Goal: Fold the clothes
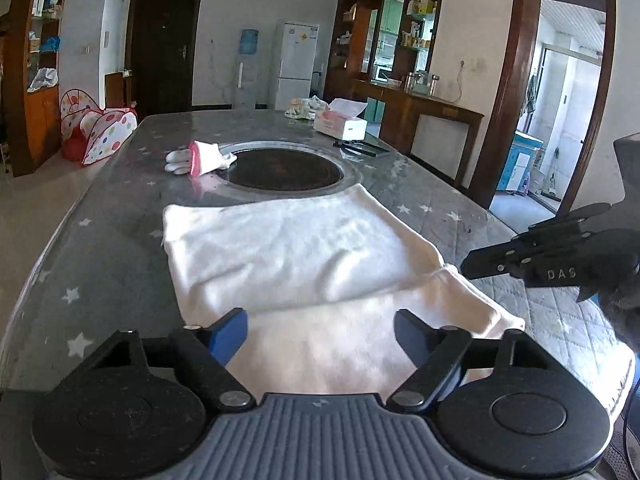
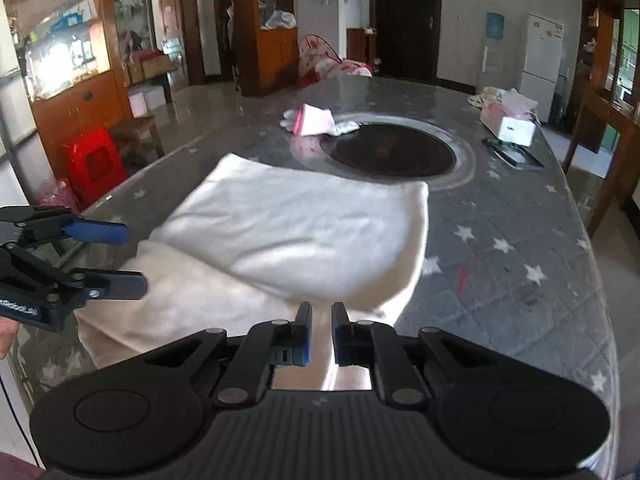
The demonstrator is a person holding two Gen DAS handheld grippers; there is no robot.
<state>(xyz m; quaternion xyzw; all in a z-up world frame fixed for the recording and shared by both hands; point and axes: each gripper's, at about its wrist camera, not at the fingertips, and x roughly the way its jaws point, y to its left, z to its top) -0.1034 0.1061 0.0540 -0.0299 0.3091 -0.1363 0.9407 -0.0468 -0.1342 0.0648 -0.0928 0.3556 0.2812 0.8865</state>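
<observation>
Directly ahead of both grippers, the white garment point(image 1: 304, 264) lies flat on the bench point(image 1: 120, 264), partly folded: an upper layer sits over a lower one, fold line running roughly left-right across the left wrist view. Left gripper point(image 1: 320, 332) hovers over the near edge, jaws spread wide, nothing between them. Right gripper point(image 2: 321, 320) has its jaws narrow with white cloth showing between them at the near right corner; looks pinched, but pad contact isn't clearly visible, so that's a judgement. Right is the nearer arm to that free corner; left is nearer the near-left hem. Long axis of the garment runs away from the grippers toward the round inset hotplate point(image 1: 286, 170); its far edge just overlaps that rim. Bench cover is grey, quilted, star print. Further off: glove point(image 1: 200, 158), tissue box point(image 1: 340, 122). Room beyond: fridge point(image 1: 296, 64), wooden shelving, dark door.
</observation>
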